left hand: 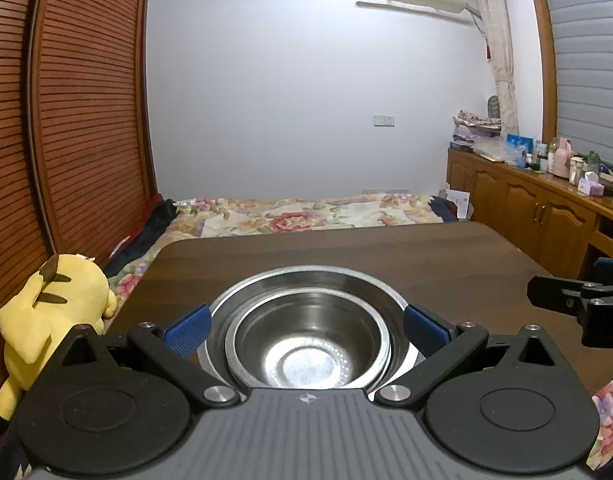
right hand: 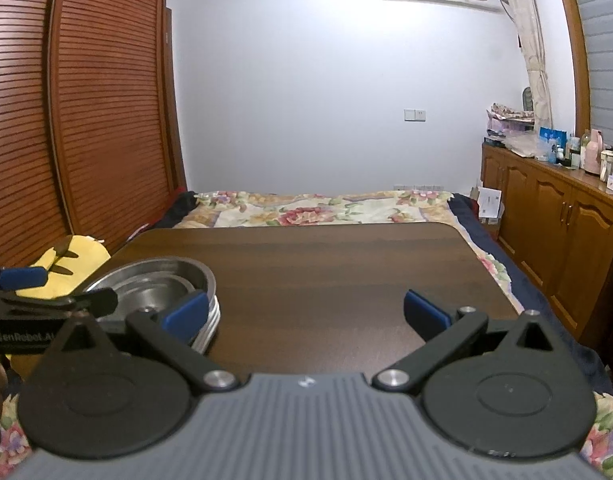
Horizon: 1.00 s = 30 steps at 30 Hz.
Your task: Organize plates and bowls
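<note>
Two nested steel bowls (left hand: pixel 306 344) on one table (left hand: pixel 386 252) — both claws, left claw (left hand: pixel 306 330) and right claw (right hand: pixel 305 315), spread apart, empty.

Between the left gripper's (left hand: pixel 306 330) spread fingers sit two nested steel bowls (left hand: pixel 306 344) on one plate stack (right hand: pixel 210 320), beside one table (right hand: pixel 326 264) and one yellow plush (left hand: pixel 54 308).

Ahead of you lies a floral bed (left hand: pixel 306 216); a yellow plush toy (left hand: pixel 46 312) sits to your left.
</note>
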Tool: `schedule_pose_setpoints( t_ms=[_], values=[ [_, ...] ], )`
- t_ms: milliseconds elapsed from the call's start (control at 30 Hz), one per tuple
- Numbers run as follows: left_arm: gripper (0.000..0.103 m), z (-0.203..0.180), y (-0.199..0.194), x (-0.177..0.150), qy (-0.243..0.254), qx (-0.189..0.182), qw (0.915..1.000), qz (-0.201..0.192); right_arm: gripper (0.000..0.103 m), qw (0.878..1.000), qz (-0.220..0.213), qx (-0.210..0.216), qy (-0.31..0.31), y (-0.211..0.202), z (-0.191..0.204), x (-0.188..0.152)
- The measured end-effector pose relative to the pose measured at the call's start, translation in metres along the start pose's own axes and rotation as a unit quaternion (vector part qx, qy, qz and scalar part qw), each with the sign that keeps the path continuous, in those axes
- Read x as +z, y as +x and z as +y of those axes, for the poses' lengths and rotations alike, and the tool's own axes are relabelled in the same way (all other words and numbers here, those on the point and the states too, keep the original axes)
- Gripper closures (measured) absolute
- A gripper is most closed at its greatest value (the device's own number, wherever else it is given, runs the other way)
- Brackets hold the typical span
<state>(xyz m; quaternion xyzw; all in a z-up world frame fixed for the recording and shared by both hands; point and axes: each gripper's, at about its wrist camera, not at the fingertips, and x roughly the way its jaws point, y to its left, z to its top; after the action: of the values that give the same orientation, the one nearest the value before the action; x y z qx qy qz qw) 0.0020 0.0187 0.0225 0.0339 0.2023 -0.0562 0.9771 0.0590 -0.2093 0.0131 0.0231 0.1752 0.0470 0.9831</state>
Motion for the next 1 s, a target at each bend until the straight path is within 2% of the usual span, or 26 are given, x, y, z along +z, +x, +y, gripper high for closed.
schedule_pose_setpoints(
  t_ms=[367,1000],
  values=[
    [0.000,0.001,0.003,-0.013,0.001,0.021,0.9997,0.014,0.000,1.000,-0.008,-0.007,0.001,0.001,-0.002,-0.009],
    [0.000,0.005,0.005,-0.015,-0.003,0.023,0.9996,0.013,0.000,1.000,-0.007,-0.009,0.002,0.001,0.000,-0.009]
  ],
)
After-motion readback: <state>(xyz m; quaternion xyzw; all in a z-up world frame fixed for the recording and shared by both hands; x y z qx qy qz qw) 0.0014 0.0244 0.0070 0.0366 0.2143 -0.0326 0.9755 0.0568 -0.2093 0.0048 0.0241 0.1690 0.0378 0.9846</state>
